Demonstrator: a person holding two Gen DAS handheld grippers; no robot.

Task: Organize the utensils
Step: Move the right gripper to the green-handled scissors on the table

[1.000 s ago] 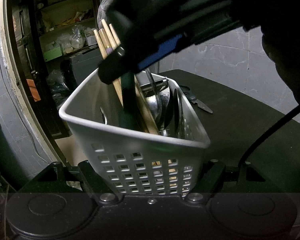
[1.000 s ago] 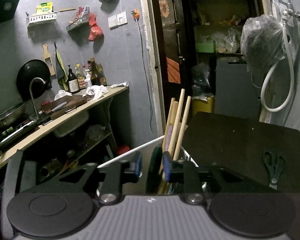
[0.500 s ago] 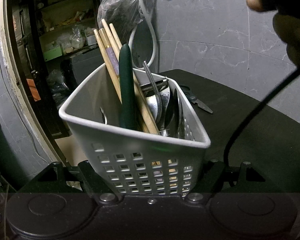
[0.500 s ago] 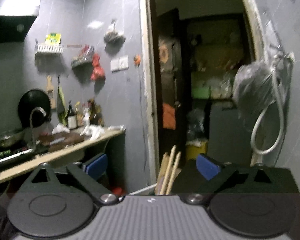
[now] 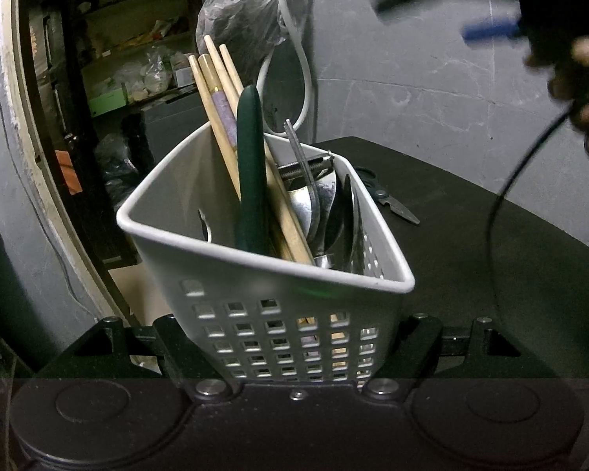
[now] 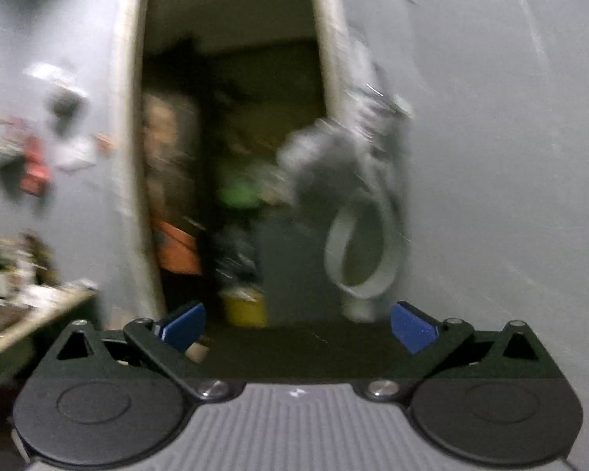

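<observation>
Left gripper (image 5: 294, 337) is clamped on the lower perforated wall of the white plastic caddy (image 5: 200, 259), jaws pressed against both sides, holding it steady on the black table (image 5: 491, 259).

Inside the caddy: 3 wooden chopsticks (image 5: 216, 90) leaning toward its back-left corner, 1 dark green handle (image 5: 249, 165) standing upright just in front of them, metal tongs (image 5: 302, 165) and steel spoons (image 5: 326, 212) packed against its right wall.

Scissors (image 5: 388, 198) lie flat on the table just behind the caddy's right corner, the only loose item visible.

Right gripper (image 6: 296, 325) is spread fully wide, blue pads (image 6: 414, 327) far apart, nothing between them. In the left wrist view it sits high and to the right of the caddy, well clear. Right wrist view is motion-blurred.

Handling judgement:
- Caddy: light thin plastic, slightly flexible, top-heavy with tall contents; grip low, as now.
- Scissors: stiff metal, lying flat and low, likely slippery; take at the handle loops, where they are thickest.
- Chopsticks: light, smooth, prone to rolling.
</observation>
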